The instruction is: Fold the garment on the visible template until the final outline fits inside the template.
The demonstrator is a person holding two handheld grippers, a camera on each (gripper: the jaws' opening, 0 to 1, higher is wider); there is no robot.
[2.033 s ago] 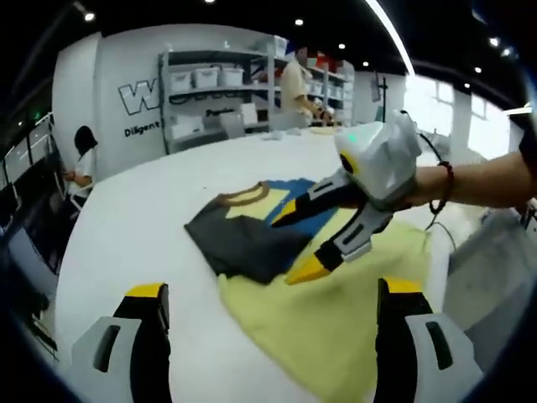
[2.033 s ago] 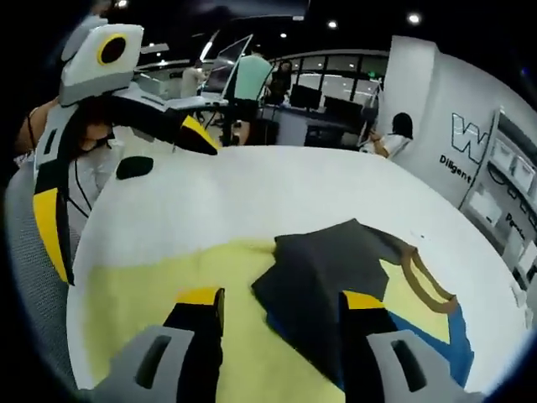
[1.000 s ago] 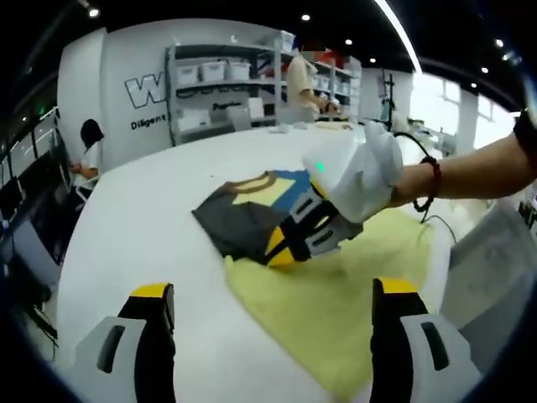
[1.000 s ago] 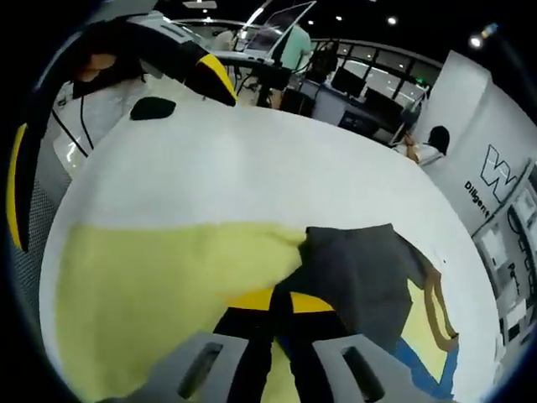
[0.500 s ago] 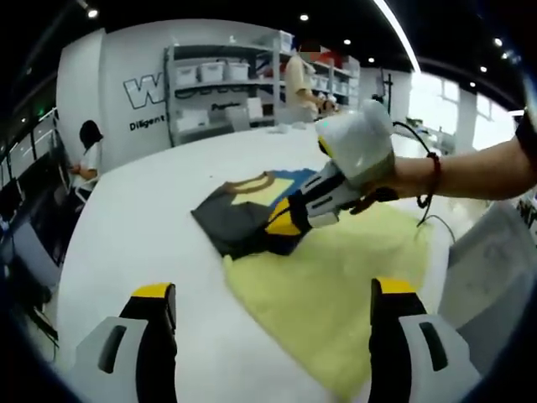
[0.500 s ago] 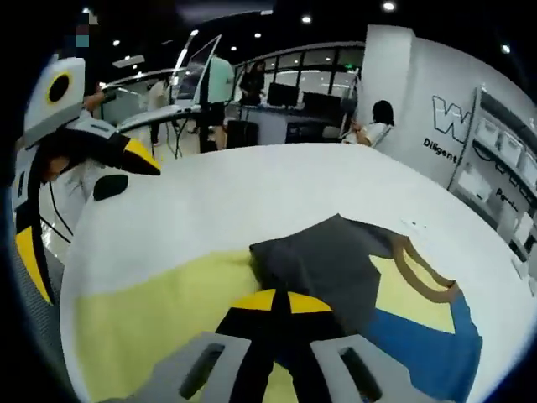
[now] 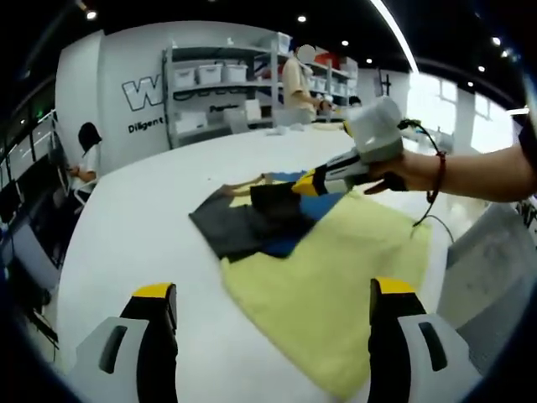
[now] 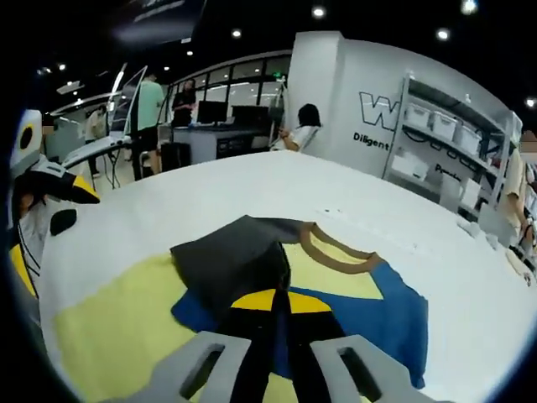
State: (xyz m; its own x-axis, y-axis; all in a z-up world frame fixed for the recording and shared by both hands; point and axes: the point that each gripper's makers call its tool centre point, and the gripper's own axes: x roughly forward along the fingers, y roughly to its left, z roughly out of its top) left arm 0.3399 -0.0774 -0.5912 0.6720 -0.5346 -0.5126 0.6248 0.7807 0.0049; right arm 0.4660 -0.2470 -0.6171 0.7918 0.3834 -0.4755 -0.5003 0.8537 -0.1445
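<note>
Folding is in progress: the right tool (image 8: 273, 323) has its jaws pressed together on a dark flap of the garment (image 8: 336, 285), lifting it above the cloth. The garment lies on the white table (image 7: 143, 218), half on the yellow template (image 7: 336, 294), which spreads toward 5 o'clock in the left gripper view. The left tool (image 7: 268, 336) waits near the table edge with its jaws wide apart, holding nothing. To do this well, I think the flap should be carried low and straight toward the template, then laid flat, so no blue edge hangs outside the yellow outline.
</note>
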